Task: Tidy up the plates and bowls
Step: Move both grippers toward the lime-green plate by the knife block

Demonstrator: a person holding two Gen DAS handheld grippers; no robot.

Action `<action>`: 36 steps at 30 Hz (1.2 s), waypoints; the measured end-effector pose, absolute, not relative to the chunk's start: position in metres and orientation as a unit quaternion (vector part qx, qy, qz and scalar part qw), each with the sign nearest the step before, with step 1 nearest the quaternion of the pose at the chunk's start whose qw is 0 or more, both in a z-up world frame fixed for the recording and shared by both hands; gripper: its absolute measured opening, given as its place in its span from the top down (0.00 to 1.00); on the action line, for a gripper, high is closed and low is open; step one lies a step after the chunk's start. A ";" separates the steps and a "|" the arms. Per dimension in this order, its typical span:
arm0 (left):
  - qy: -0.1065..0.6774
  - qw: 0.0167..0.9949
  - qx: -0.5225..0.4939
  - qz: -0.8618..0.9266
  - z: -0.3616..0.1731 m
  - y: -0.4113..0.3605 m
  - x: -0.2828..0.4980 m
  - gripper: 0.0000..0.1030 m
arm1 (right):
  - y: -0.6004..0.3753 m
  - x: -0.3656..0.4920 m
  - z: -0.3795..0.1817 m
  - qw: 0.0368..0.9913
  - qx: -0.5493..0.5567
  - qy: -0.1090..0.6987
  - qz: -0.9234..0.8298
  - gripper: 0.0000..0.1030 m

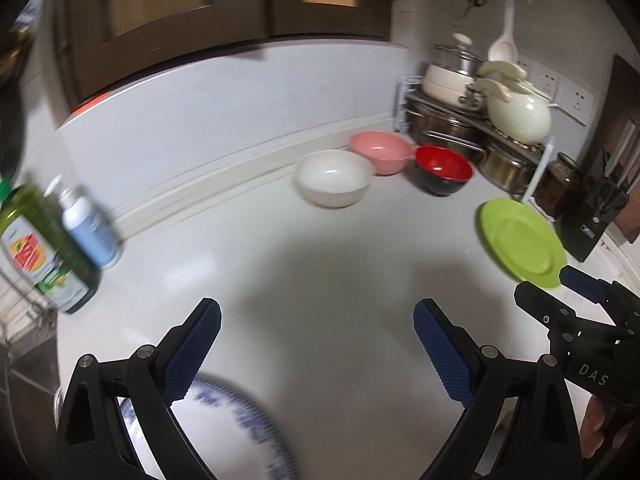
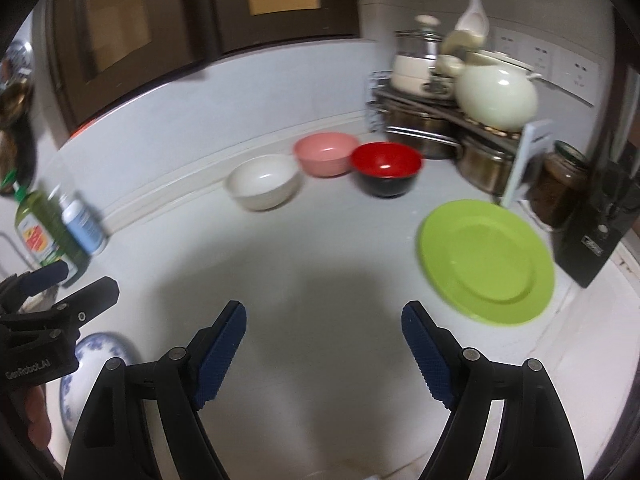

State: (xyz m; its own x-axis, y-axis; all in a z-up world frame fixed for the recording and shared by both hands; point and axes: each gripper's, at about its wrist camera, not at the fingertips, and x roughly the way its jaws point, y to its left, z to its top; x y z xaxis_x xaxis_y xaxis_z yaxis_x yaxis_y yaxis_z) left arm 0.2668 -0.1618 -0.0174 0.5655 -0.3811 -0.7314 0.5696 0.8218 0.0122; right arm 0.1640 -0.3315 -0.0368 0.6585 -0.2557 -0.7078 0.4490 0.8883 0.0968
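Meanwhile, both the left gripper (image 1: 316, 322) and right gripper (image 2: 324, 322) hovered wide open, empty, above the counter (image 2: 320, 248). Only the right view showed the green plate (image 2: 486, 262) whole; the blue-patterned plate (image 1: 224, 428) lay below the left.

A white countertop (image 1: 320, 264) meets a pale wall (image 1: 200, 112) under dark wooden cabinet doors (image 1: 168, 4). White wall sockets (image 1: 576, 98) sit at the right.

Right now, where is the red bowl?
The red bowl sits at the back of the counter in both views, right of the pink bowl, just in front of the pot rack.
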 end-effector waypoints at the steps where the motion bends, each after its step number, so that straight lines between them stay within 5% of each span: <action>1: 0.379 0.875 0.125 -0.275 -0.017 -0.171 0.266 0.04 | -0.337 0.162 -0.037 0.900 0.135 0.363 -0.199 0.22; 20: 0.370 0.846 0.162 -0.348 -0.023 -0.339 0.257 0.05 | -0.486 0.115 -0.040 0.872 0.173 0.333 -0.314 0.22; 36: 0.405 0.797 0.221 -0.390 -0.081 -0.448 0.286 0.05 | -0.567 0.119 -0.092 0.824 0.222 0.362 -0.374 0.22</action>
